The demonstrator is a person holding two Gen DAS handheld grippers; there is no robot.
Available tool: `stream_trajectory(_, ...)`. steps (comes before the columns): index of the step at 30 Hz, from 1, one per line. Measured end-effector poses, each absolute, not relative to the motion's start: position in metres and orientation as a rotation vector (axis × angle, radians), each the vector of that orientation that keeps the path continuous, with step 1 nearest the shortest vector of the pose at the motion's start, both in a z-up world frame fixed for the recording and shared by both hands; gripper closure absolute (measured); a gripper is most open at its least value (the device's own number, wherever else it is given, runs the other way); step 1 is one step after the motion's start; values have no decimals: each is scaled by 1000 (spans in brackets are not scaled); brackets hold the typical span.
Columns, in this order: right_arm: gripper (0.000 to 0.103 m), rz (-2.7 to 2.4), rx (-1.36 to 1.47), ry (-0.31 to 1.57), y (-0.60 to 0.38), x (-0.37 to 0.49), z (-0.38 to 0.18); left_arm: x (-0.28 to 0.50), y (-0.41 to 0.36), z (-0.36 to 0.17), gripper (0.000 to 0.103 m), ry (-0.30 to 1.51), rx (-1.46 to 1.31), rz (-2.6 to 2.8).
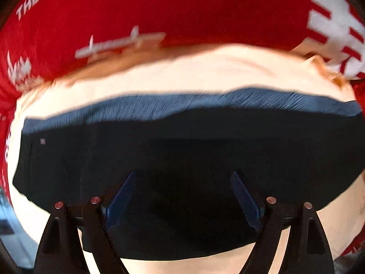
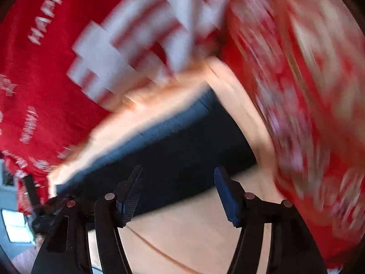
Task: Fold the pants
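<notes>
Both tools — left tool [image 1: 182,196] and right tool [image 2: 178,194] — hang spread and empty over the dark pants [image 1: 173,159] folded on the pale counter [image 1: 205,73]; best press the fold flat.

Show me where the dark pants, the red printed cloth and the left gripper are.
dark pants [image 1: 182,150], left wrist view, on the flat dark middle of the fabric.
red printed cloth [image 1: 159,6], left wrist view, on a plain red stretch.
left gripper [image 1: 182,196], left wrist view, midway between its open fingertips.
</notes>
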State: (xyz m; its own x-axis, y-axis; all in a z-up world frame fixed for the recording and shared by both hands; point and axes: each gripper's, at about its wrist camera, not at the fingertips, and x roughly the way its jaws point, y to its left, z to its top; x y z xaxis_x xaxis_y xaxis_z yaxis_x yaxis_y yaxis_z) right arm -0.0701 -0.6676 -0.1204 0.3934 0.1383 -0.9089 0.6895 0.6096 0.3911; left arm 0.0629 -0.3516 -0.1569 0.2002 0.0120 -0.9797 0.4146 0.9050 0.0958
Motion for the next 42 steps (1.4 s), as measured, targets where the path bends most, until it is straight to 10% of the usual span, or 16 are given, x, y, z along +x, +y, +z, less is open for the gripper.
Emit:
stream_trajectory(7,89,-520,965,1095,-689,-73,-152,65,-341,-169,15,1353,387,-276)
stream_trajectory(13,71,-585,901,1216,-693,-87,-148,79,-345,-143,15,1341,372,-290)
stream_trajectory(25,70,-336,532,1205,-657,30,-152,148,-382,-185,8,1263,343,-207)
stream_trajectory(42,63,-196,893,1187,-625,-26,-123,142,-175,-138,8,1334,347,34)
